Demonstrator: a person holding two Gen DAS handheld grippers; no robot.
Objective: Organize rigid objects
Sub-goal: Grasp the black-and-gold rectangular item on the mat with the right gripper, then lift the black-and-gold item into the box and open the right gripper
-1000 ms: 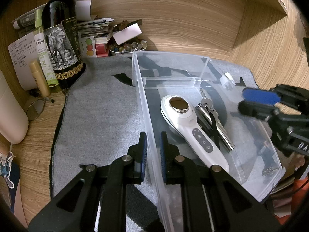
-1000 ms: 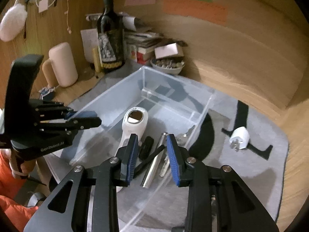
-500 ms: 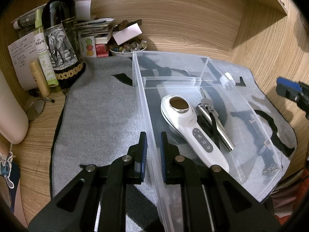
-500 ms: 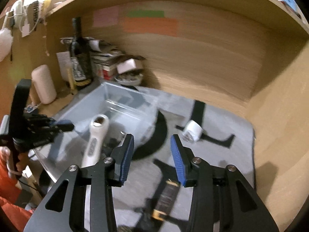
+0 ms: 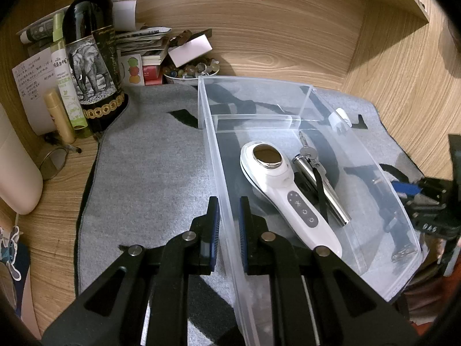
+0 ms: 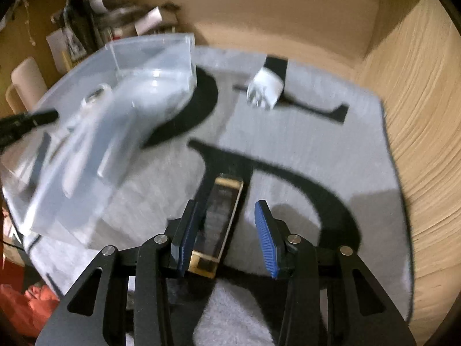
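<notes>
- Left gripper (image 5: 229, 225): fingers clenched on the clear bin (image 5: 357, 155) wall.
- Right gripper (image 6: 227, 238): fingers released, straddling a dark harmonica (image 6: 217, 225).
- White plug (image 6: 265, 89) at 12 o'clock of the harmonica, well apart.

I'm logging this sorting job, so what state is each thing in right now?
Left gripper: shut on the clear bin's side wall.
Right gripper: open, straddling the black bar.
Clear bin: lidless, on the grey mat.
White handheld device: lying flat in the bin.
Keys: in the bin.
Black bar: flat on the mat.
White plug: on the mat, outside the bin.
</notes>
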